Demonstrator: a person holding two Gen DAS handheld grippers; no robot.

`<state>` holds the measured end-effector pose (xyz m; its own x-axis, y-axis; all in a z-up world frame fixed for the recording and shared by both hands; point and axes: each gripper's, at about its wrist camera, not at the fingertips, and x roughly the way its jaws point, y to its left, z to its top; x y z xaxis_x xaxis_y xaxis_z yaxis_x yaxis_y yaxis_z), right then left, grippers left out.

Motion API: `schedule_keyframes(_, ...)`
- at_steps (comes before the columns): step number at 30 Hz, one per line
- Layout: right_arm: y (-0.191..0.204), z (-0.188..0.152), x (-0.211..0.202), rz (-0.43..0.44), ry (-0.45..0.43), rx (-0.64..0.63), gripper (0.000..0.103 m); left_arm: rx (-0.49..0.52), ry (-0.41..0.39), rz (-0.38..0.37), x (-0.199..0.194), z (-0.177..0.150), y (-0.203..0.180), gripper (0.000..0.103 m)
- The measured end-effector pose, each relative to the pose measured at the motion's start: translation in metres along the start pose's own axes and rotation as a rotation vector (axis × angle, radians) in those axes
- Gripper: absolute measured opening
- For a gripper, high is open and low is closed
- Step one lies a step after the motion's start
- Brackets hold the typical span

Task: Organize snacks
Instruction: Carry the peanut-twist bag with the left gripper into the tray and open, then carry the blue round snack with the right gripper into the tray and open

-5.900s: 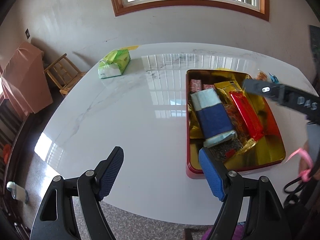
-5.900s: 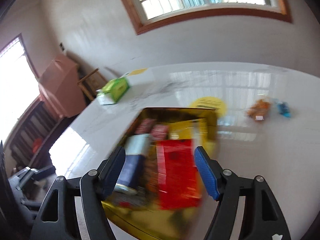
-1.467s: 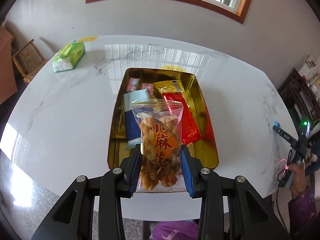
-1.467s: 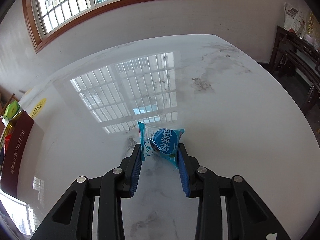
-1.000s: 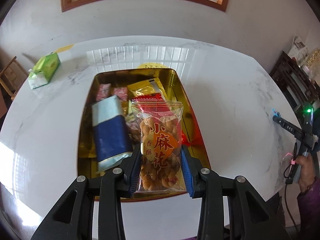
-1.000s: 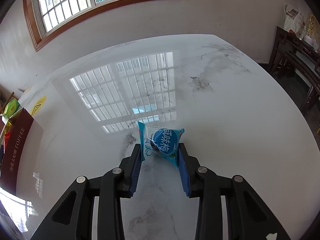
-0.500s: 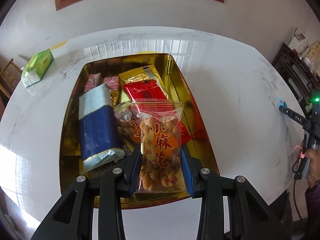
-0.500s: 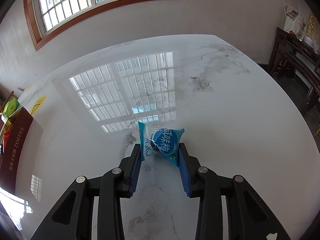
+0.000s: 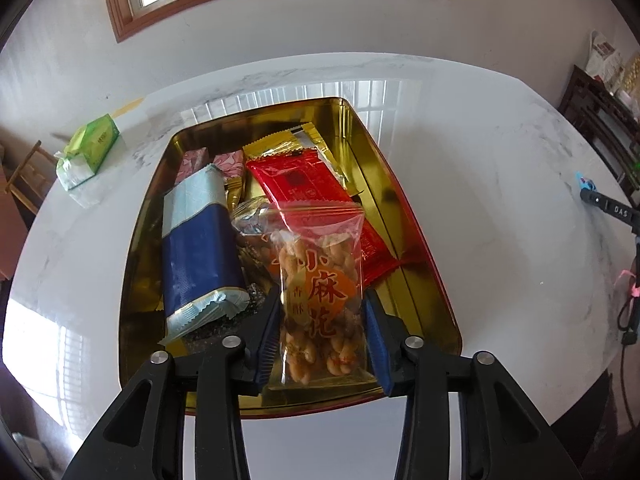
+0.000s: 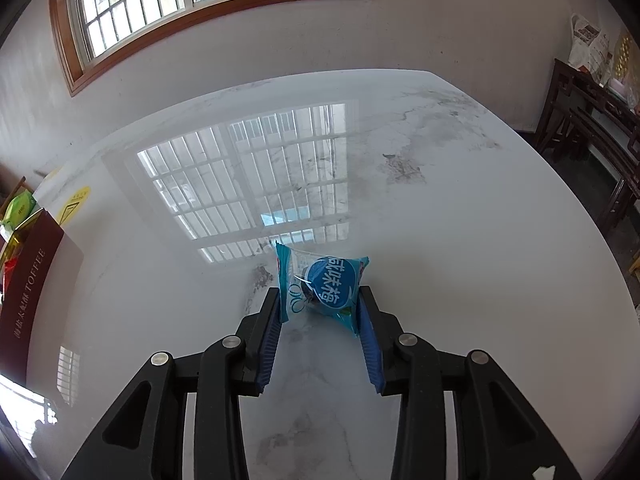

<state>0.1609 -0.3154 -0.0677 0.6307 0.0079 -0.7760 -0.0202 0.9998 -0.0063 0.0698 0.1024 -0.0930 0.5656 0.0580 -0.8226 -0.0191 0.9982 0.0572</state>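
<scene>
Tin rim (image 9: 384, 168) beside bare marble table (image 9: 500, 200)

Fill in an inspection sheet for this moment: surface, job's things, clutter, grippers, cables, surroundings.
Surface: glossy white marble table, reflecting the window.
Job's things: gold tin holds a blue-and-silver packet, a red packet, a gold packet and pink sweets; twisted-snack bag over its near end; blue sweet packet on the table, away from the tin.
Clutter: green tissue pack and a yellow sticker on the table.
Grippers: left gripper jaws opening, snack bag between them; right gripper shut on the blue sweet packet.
Cables: a dark cable at the right edge of the left wrist view.
Surroundings: wood-framed window, dark wooden furniture, wooden chair at left.
</scene>
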Motion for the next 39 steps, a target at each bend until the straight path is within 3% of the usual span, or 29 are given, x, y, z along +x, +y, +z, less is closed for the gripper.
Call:
schedule_keyframes(6, 0.001, 0.001, 0.0, -0.009, 0.002, -0.009, 0.035, 0.005, -0.05, 0.033, -0.011, -0.001, 0.001, 0.064)
schedule_keyframes(9, 0.002, 0.001, 0.001, -0.018, 0.003, -0.017, 0.035, 0.004, -0.066, 0.049, -0.015, 0.0, 0.002, 0.068)
schedule_keyframes(30, 0.028, -0.012, -0.005, 0.002, 0.005, -0.066, 0.035, -0.006, -0.116, 0.114, -0.038, -0.012, 0.009, 0.069)
schedule_keyframes(39, 0.048, -0.02, -0.01, 0.045, 0.01, -0.068, 0.034, -0.066, -0.101, 0.068, -0.042, -0.019, 0.021, 0.069)
